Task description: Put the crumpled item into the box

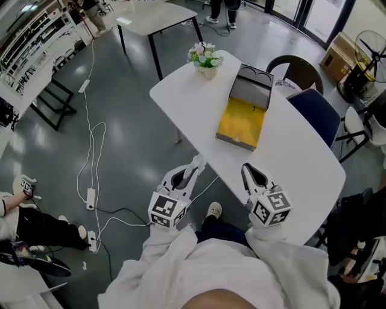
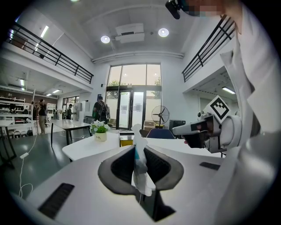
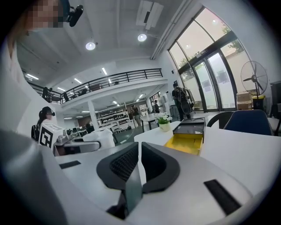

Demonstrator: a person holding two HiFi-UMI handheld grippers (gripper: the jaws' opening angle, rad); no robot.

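The open box (image 1: 242, 121) with a yellow inside and a dark lid lies on the white table (image 1: 301, 163); it also shows as the box (image 3: 188, 142) ahead in the right gripper view. My left gripper (image 1: 197, 162) hangs off the table's near edge, shut on a white crumpled item (image 2: 141, 169) that sticks up between its pads. The left gripper (image 2: 139, 151) points toward the table. My right gripper (image 1: 248, 171) is over the near edge of the table. In its own view the right gripper (image 3: 139, 151) has its jaws together with nothing between them.
A small pot of flowers (image 1: 205, 60) stands at the table's far corner beside the box. A dark blue chair (image 1: 316, 111) and a black chair (image 1: 295, 65) stand on the far side. Cables (image 1: 90, 169) trail over the grey floor at left. Another table (image 1: 154, 18) stands behind.
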